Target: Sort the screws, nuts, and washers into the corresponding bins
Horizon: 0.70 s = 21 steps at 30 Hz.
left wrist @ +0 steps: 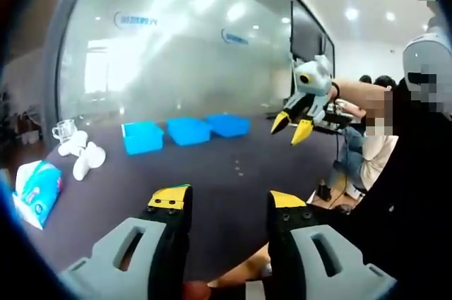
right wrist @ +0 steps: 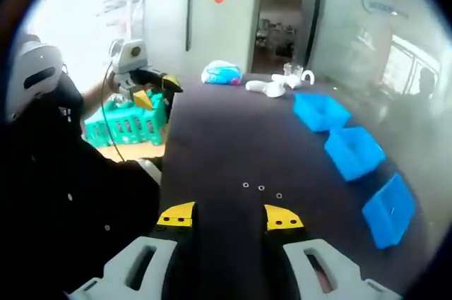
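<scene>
The table (right wrist: 226, 145) has a dark, matt top that looks like smooth cloth or felt. Three blue bins (right wrist: 351, 152) look like plastic with a slight sheen. Small metal washers (right wrist: 261, 188) glint on the table. The wall (left wrist: 183, 53) behind is frosted glass, hazy and reflecting ceiling lights.

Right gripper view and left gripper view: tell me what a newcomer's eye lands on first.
Three bright blue bins stand in a row on the dark table, along its far side from the person. Small metal parts lie on the table just ahead of the open right gripper. The left gripper is open too, held above the table.
</scene>
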Each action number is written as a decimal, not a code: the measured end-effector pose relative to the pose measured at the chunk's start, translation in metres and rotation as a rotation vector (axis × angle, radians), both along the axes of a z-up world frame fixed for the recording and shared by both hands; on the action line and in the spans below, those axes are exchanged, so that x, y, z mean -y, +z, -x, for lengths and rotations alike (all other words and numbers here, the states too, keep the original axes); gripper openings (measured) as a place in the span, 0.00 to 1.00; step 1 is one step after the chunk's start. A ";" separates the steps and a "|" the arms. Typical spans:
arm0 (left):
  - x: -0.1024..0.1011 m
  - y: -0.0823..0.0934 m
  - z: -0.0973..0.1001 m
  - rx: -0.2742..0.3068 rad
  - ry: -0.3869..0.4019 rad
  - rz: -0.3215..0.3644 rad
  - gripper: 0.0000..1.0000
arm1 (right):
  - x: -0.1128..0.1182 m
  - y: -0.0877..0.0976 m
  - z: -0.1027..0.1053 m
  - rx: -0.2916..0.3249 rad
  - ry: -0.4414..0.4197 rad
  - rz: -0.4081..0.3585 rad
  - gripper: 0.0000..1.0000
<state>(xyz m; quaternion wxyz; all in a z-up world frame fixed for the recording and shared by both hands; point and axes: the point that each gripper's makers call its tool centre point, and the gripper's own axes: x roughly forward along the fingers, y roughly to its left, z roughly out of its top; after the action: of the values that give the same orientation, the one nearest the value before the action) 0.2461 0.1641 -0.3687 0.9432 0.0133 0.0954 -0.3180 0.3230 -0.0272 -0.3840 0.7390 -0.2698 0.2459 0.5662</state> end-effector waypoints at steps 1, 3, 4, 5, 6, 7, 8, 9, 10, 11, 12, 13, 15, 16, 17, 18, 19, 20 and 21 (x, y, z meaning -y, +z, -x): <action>0.000 0.000 0.000 -0.001 -0.001 0.000 0.40 | -0.004 -0.001 -0.002 -0.002 0.010 0.013 0.31; 0.000 0.000 0.000 -0.001 -0.001 -0.001 0.40 | -0.010 -0.005 -0.005 -0.006 0.028 0.040 0.30; -0.001 0.000 0.000 -0.001 0.000 0.001 0.40 | -0.012 -0.007 -0.007 -0.007 0.034 0.051 0.29; -0.001 0.001 0.000 -0.001 0.002 0.002 0.40 | -0.015 -0.009 -0.009 -0.011 0.040 0.060 0.29; -0.001 0.001 -0.001 -0.001 0.003 0.002 0.40 | -0.018 -0.011 -0.011 -0.017 0.046 0.071 0.29; -0.002 0.001 -0.001 0.000 0.003 0.003 0.40 | -0.019 -0.012 -0.013 -0.017 0.056 0.085 0.28; -0.002 0.001 -0.001 -0.001 0.003 0.003 0.40 | -0.022 -0.015 -0.015 -0.022 0.064 0.096 0.28; -0.001 0.002 -0.001 -0.001 0.003 0.002 0.40 | -0.022 -0.016 -0.017 -0.024 0.070 0.107 0.28; -0.001 0.002 -0.002 -0.001 0.003 0.001 0.40 | -0.025 -0.020 -0.019 -0.021 0.085 0.129 0.28; -0.001 0.002 -0.002 -0.001 0.004 0.000 0.40 | -0.026 -0.021 -0.019 -0.020 0.093 0.138 0.27; -0.001 0.002 -0.002 -0.002 0.004 -0.001 0.40 | -0.028 -0.024 -0.020 -0.024 0.102 0.150 0.27; 0.000 0.002 -0.002 -0.003 0.002 -0.003 0.40 | -0.031 -0.028 -0.021 -0.030 0.110 0.172 0.27; 0.001 0.001 -0.002 -0.004 0.001 -0.015 0.40 | -0.031 -0.036 -0.024 -0.018 0.141 0.225 0.27; 0.001 0.000 -0.002 -0.004 0.000 -0.019 0.40 | -0.032 -0.038 -0.026 -0.012 0.149 0.238 0.27; 0.001 0.000 -0.001 -0.005 -0.001 -0.020 0.40 | -0.033 -0.040 -0.027 -0.014 0.154 0.250 0.26; 0.001 0.000 -0.001 -0.006 -0.001 -0.019 0.40 | -0.033 -0.043 -0.029 -0.013 0.168 0.275 0.25; 0.002 -0.001 -0.001 -0.008 -0.002 -0.018 0.40 | -0.035 -0.045 -0.030 -0.005 0.184 0.285 0.25; 0.002 -0.001 -0.001 -0.009 -0.002 -0.017 0.40 | -0.036 -0.046 -0.033 0.000 0.186 0.297 0.25; 0.002 -0.001 -0.001 -0.011 -0.001 -0.018 0.40 | -0.037 -0.048 -0.035 0.001 0.190 0.306 0.25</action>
<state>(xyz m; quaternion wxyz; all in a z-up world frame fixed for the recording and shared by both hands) 0.2470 0.1624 -0.3698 0.9424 0.0199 0.1031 -0.3175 0.3584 0.0102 -0.4320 0.6328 -0.4012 0.3023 0.5893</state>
